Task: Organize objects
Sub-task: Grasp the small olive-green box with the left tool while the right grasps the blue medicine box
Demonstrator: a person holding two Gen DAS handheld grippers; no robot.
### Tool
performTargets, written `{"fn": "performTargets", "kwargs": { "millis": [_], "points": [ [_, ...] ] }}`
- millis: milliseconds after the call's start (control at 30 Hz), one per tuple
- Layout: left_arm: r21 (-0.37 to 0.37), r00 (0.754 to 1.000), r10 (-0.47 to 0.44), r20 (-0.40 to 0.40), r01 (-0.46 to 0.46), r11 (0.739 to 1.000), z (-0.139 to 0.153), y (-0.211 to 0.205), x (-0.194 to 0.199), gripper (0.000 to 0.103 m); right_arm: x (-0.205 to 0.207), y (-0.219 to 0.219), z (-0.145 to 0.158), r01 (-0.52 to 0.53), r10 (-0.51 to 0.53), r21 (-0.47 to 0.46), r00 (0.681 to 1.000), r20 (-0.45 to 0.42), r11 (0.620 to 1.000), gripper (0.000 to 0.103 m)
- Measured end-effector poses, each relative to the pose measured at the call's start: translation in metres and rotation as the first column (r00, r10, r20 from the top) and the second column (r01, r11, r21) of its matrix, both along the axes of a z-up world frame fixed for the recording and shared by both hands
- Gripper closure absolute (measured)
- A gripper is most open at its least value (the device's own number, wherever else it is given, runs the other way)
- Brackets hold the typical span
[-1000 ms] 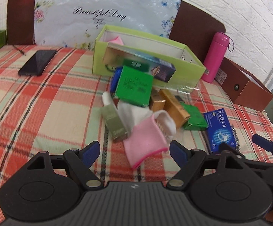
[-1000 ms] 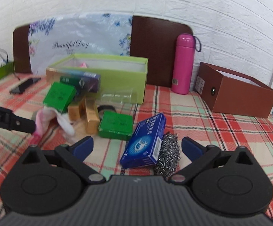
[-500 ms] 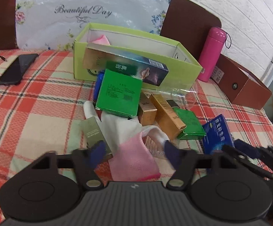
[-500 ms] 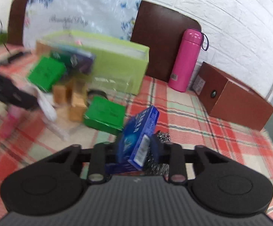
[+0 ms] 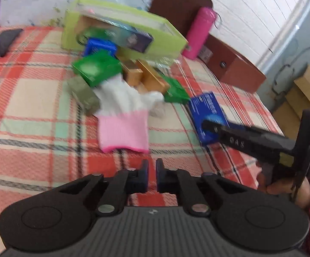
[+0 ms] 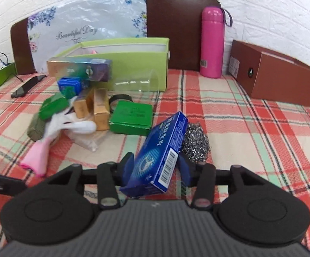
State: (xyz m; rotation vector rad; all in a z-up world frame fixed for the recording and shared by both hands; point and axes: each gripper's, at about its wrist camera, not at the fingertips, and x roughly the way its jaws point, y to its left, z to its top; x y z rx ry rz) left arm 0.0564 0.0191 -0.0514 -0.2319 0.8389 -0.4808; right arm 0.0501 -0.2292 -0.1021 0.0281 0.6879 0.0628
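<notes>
My right gripper (image 6: 156, 169) is shut on a blue box (image 6: 161, 152) and holds it tilted just above the plaid cloth; the box also shows in the left wrist view (image 5: 208, 115). A steel scourer (image 6: 195, 142) lies right behind it. My left gripper (image 5: 152, 174) is shut and empty, just short of a pink and white glove (image 5: 125, 117). Behind the glove lies a pile: green boxes (image 5: 97, 67), gold boxes (image 5: 150, 76) and an olive box (image 5: 83, 94). A lime green box (image 6: 133, 62) stands open behind the pile.
A pink flask (image 6: 212, 42) and an open brown box (image 6: 279, 72) stand at the back right. A black phone (image 6: 27, 85) lies at the left. A clear glass (image 6: 135, 83) lies on its side by the lime box. A headboard closes the back.
My right gripper has shut on the blue box and lifted its near end. My left gripper has shut with nothing in it and drawn back from the glove.
</notes>
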Motion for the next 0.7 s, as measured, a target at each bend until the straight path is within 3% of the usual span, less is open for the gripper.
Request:
{"fn": "performTargets", "kwargs": {
  "millis": [33, 67, 167, 233, 300, 400, 433, 500, 567, 633, 700],
  "points": [
    [0.003, 0.999, 0.037, 0.015, -0.037, 0.999, 0.004, 0.005, 0.002, 0.084, 0.0, -0.004, -0.001, -0.015, 0.015, 0.052, 1.0, -0.009, 0.999, 0.079],
    [-0.001, 0.997, 0.076, 0.03, -0.076, 0.997, 0.007, 0.011, 0.005, 0.071, -0.001, -0.009, 0.0, -0.016, 0.018, 0.1, 1.0, -0.019, 0.995, 0.08],
    [0.012, 0.974, 0.215, 0.074, -0.217, 0.976, 0.012, 0.022, 0.022, 0.046, -0.009, -0.024, 0.005, -0.06, 0.07, 0.264, 0.997, -0.031, 0.963, 0.083],
    [0.036, 0.954, 0.282, 0.101, -0.287, 0.957, 0.012, 0.022, 0.038, 0.045, -0.015, -0.037, 0.005, -0.078, 0.104, 0.385, 0.993, -0.048, 0.92, 0.083],
    [0.058, 0.948, 0.305, 0.089, -0.311, 0.949, 0.007, 0.018, 0.058, 0.045, -0.019, -0.045, 0.002, -0.087, 0.127, 0.43, 0.99, -0.065, 0.898, 0.084],
    [0.096, 0.951, 0.305, 0.042, -0.308, 0.947, -0.004, 0.013, 0.083, 0.045, -0.026, -0.047, 0.0, 0.004, 0.024, 0.317, 0.996, -0.084, 0.948, 0.065],
    [0.109, 0.951, 0.307, 0.033, -0.309, 0.945, -0.007, 0.014, 0.087, 0.045, -0.028, -0.043, 0.003, 0.033, -0.013, 0.229, 0.996, -0.087, 0.973, 0.056],
    [0.113, 0.951, 0.305, 0.048, -0.308, 0.945, -0.012, 0.017, 0.089, 0.049, -0.032, -0.029, 0.007, 0.006, -0.002, 0.086, 0.999, -0.046, 0.996, 0.048],
    [0.115, 0.955, 0.293, 0.047, -0.296, 0.948, -0.014, 0.024, 0.09, 0.067, -0.035, -0.015, 0.009, -0.061, 0.061, 0.012, 0.998, -0.01, 0.998, 0.036],
    [0.101, 0.961, 0.275, 0.014, -0.275, 0.956, -0.013, 0.034, 0.089, 0.076, -0.032, -0.002, 0.006, -0.112, 0.113, -0.055, 0.994, 0.001, 0.992, 0.029],
    [0.078, 0.97, 0.241, -0.021, -0.238, 0.968, -0.012, 0.044, 0.084, 0.079, -0.028, 0.011, 0.001, -0.132, 0.132, -0.142, 0.991, -0.007, 0.981, 0.029]
  ]
}}
